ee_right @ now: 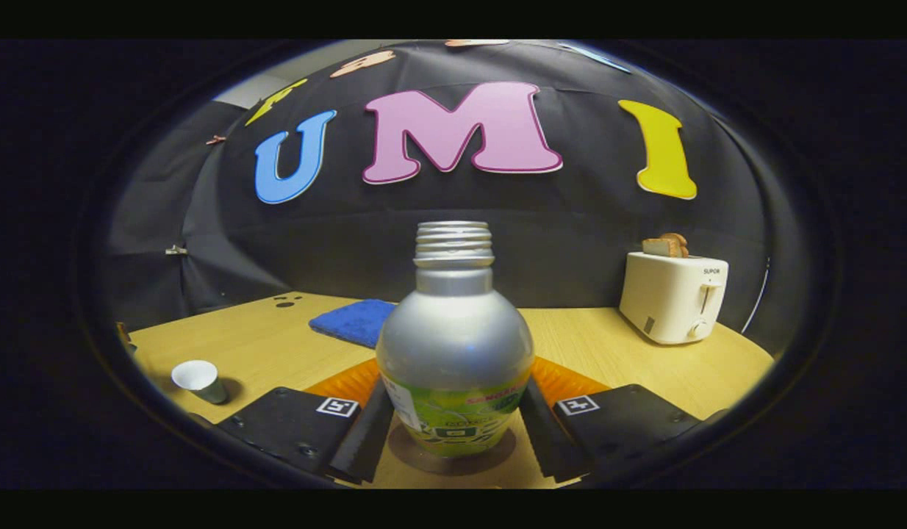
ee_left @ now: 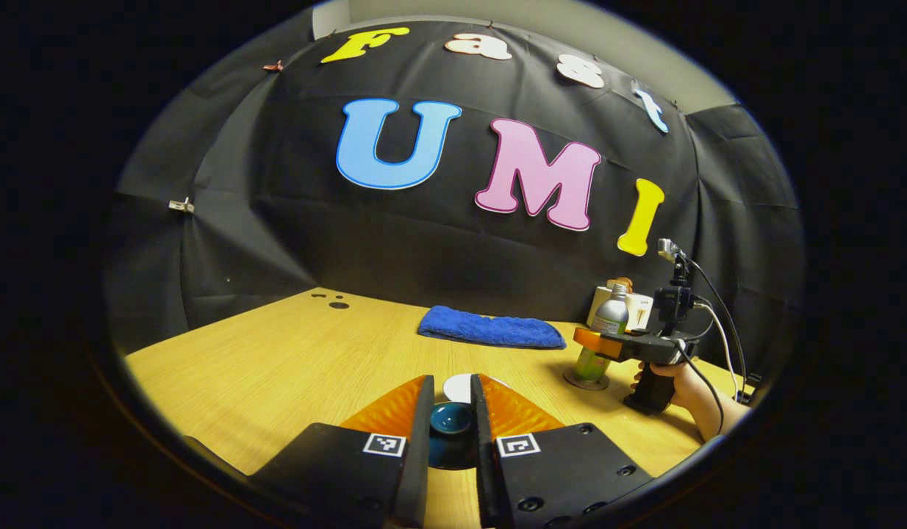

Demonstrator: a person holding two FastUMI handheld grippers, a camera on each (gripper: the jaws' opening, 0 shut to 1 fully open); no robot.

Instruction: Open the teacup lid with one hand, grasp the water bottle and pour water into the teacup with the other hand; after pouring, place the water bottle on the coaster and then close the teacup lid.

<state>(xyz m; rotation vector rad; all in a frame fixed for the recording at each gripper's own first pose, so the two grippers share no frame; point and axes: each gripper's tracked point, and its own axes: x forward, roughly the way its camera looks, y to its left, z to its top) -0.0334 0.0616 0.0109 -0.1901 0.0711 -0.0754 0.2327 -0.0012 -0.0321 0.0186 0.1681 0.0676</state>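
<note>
Pinching the lid [ee_left: 452, 420] in the left gripper [ee_left: 451, 378], fingers drawn close together with one pressed on each side of it. Holding it low over the table [ee_left: 277, 367], just in front of the cup [ee_left: 459, 386], with the cup's white mouth uncovered beyond the fingertips. From the right gripper view, seeing that same cup far off to the left near the table edge, open, white inside and dark outside.

Clasping the bottle [ee_right: 453, 345] in the right gripper [ee_right: 455, 382], fingers spread wide around its round body and seeming to press on it from both sides. Keeping it upright on the coaster [ee_right: 424, 459], a dark disc showing under its base. No cap on the neck; bare screw thread at the top, silver shoulder, green label below.

In the left gripper view, a hand [ee_left: 681, 382] around the right gripper's grip, at the right end of the table, well apart from the cup.

Behind, near the back wall: a blue towel [ee_left: 490, 329] lying flat, between cup and bottle in the left gripper view. To the right of the bottle in the right gripper view, a white toaster [ee_right: 672, 297] with bread sticking out of the top.
</note>
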